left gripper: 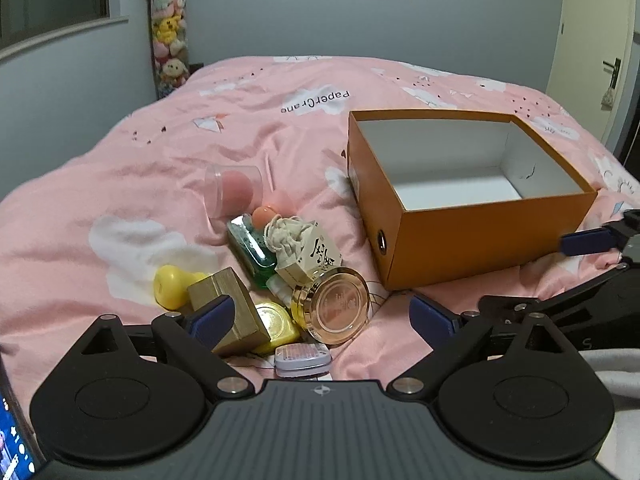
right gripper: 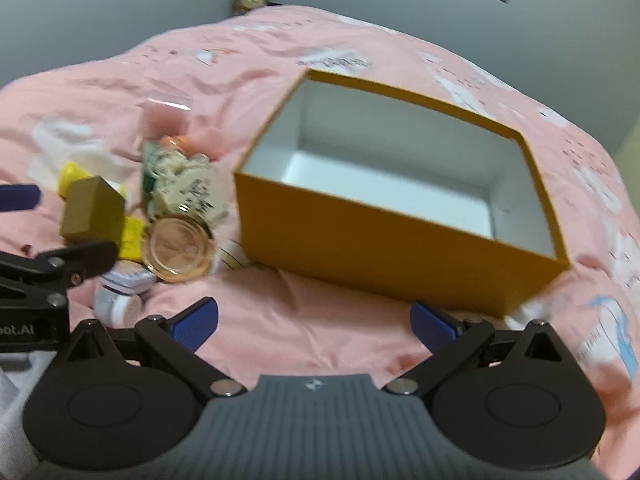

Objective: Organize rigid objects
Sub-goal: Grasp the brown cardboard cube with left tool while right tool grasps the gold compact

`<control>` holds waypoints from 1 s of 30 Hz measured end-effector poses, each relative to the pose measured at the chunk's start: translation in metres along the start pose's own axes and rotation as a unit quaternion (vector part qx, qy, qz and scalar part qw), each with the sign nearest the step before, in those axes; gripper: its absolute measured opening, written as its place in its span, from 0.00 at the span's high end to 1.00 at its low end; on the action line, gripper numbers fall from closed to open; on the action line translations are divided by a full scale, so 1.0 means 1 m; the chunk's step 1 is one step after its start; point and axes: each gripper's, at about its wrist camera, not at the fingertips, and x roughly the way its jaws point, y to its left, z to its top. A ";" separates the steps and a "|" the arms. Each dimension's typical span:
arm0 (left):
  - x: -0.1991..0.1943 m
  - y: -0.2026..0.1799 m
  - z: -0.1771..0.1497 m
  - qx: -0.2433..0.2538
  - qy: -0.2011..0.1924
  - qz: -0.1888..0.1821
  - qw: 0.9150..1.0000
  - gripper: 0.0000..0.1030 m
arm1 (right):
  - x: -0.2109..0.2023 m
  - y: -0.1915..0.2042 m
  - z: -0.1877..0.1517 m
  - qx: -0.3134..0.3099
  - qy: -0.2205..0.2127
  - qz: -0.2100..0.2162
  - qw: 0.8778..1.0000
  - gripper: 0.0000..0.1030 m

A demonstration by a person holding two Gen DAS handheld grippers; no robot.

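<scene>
An open orange box [left gripper: 484, 236] with a white inside sits on the pink bedspread; it also shows in the right wrist view [right gripper: 384, 240]. Left of it lies a pile: a gold round jar [left gripper: 334, 304], a brown block [left gripper: 228, 306], a yellow stamp-like piece [left gripper: 170, 284], a green bottle [left gripper: 250, 250], a small cloth pouch box [left gripper: 308, 252], a clear cup with a pink sponge [left gripper: 234, 190] and a small white case [left gripper: 302, 360]. My left gripper [left gripper: 324, 316] is open just before the pile. My right gripper [right gripper: 314, 324] is open before the box.
The pink bedspread [left gripper: 140, 184] is soft and wrinkled. A column of plush toys [left gripper: 170, 32] stands against the far wall. A door [left gripper: 592, 40] is at the far right. The right gripper's finger [left gripper: 588, 240] shows at the left view's right edge.
</scene>
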 end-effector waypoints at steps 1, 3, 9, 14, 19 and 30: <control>0.001 0.004 0.002 -0.004 0.003 -0.003 1.000 0.00 | 0.002 -0.001 0.003 -0.004 -0.003 0.014 1.000 0.03; 0.004 0.012 0.005 -0.008 0.013 -0.004 1.000 0.00 | 0.007 -0.004 0.008 -0.007 -0.002 0.051 0.999 0.03; 0.018 0.046 0.013 -0.054 0.047 0.009 0.997 0.07 | 0.035 -0.003 0.041 -0.020 0.061 0.121 0.991 0.13; 0.038 0.067 0.013 -0.111 0.085 0.022 0.990 0.07 | 0.057 0.010 0.058 -0.030 0.065 0.157 0.985 0.22; 0.053 0.078 0.011 -0.142 0.096 0.046 0.984 0.07 | 0.083 0.023 0.062 -0.034 0.089 0.190 0.977 0.22; 0.076 0.085 0.011 -0.159 0.111 0.036 0.980 0.34 | 0.123 0.048 0.061 -0.016 0.116 0.247 0.962 0.18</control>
